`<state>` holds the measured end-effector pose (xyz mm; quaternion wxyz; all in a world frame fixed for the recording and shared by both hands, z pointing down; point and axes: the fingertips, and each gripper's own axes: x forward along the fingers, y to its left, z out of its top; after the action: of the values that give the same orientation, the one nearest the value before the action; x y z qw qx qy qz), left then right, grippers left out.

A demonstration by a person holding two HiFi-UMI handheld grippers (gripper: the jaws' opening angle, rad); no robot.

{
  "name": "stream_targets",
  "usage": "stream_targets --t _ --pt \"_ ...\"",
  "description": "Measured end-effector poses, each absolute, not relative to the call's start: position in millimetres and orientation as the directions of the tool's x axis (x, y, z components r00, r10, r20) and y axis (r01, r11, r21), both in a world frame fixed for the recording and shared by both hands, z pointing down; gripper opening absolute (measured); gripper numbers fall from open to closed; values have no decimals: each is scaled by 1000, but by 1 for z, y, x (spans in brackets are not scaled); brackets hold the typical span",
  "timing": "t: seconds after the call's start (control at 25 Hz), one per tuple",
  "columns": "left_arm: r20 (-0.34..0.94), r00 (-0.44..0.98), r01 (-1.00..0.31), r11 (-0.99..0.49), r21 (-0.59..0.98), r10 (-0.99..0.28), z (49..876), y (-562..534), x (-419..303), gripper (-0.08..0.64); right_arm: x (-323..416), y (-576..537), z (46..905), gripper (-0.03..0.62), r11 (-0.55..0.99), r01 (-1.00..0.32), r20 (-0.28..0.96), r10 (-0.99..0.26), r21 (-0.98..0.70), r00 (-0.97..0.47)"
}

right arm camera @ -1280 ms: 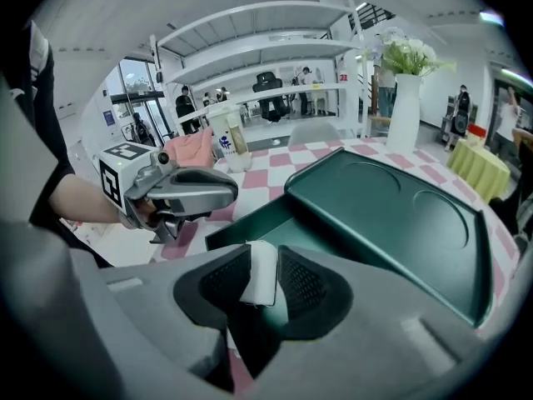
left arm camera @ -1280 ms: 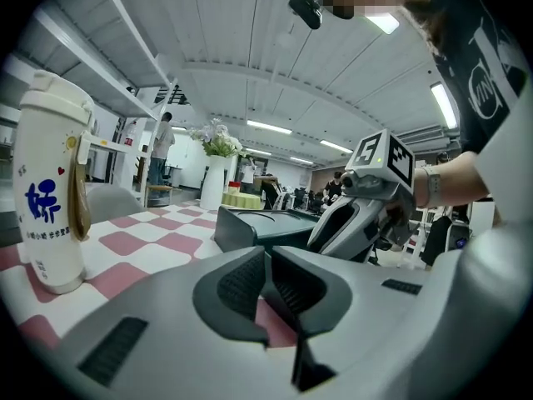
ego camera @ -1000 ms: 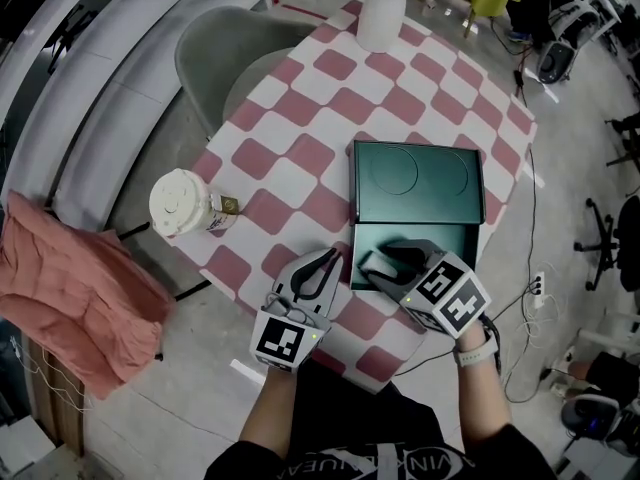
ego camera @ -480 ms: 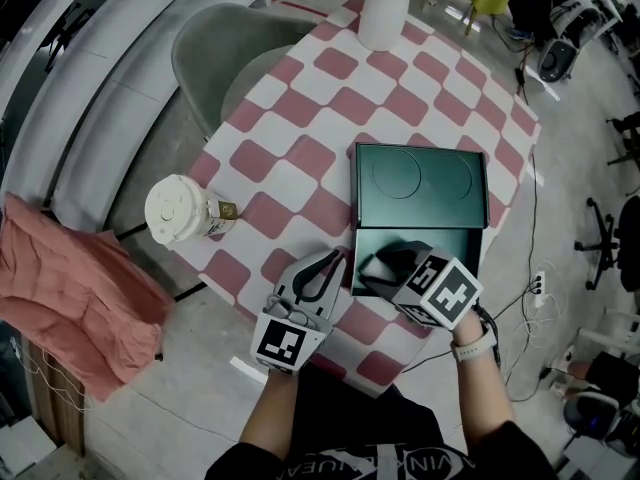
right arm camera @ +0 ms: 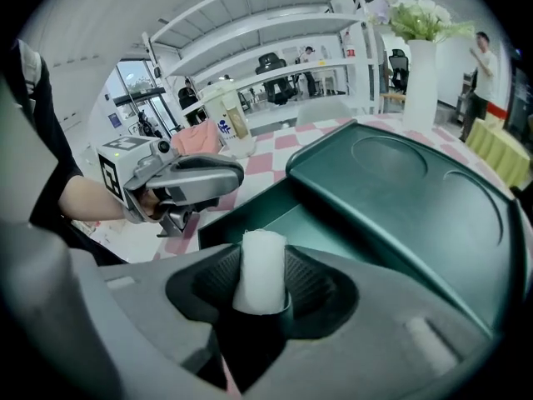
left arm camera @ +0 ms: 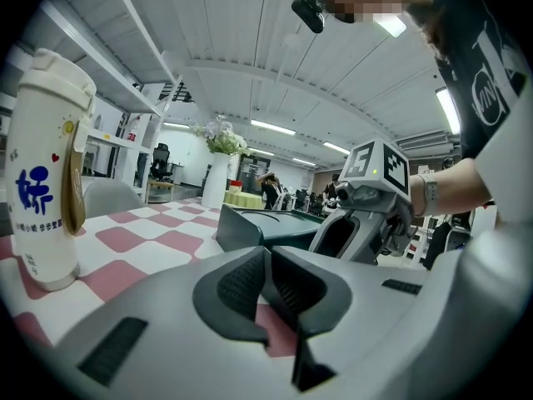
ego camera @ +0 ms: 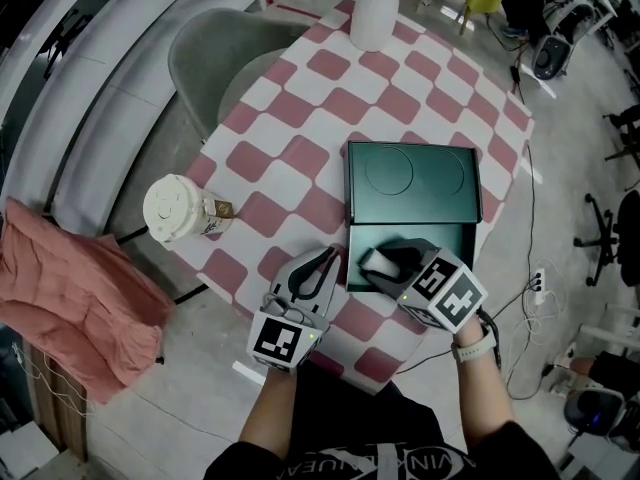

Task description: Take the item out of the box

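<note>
**White roll pinched over the open box**

The right gripper [ego camera: 384,264] pinches a white roll [right arm camera: 260,272] above the near end of the dark green box [ego camera: 452,240]; its jaws have just been closing on the roll, and both pads touch it. The open lid [ego camera: 412,180] lies flat at twelve o'clock from the box. The left gripper [ego camera: 328,261], jaws pressed together and empty, rests on the checkered table [ego camera: 290,158] just beside the box, at nine o'clock. A white cup [ego camera: 178,206] stands farther out at nine o'clock, and a white vase [ego camera: 374,13] at twelve o'clock, both well apart from the box.
</note>
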<state>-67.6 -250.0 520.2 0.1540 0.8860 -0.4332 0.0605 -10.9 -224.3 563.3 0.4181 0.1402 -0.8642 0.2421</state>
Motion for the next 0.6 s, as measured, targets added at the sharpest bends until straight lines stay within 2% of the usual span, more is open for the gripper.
stream_targets --t 0.6 --pt "245 620 -784 -583 213 -745 506 -234 -51 28 23 -227 513 169 808 -545 682 -268 -225 -680"
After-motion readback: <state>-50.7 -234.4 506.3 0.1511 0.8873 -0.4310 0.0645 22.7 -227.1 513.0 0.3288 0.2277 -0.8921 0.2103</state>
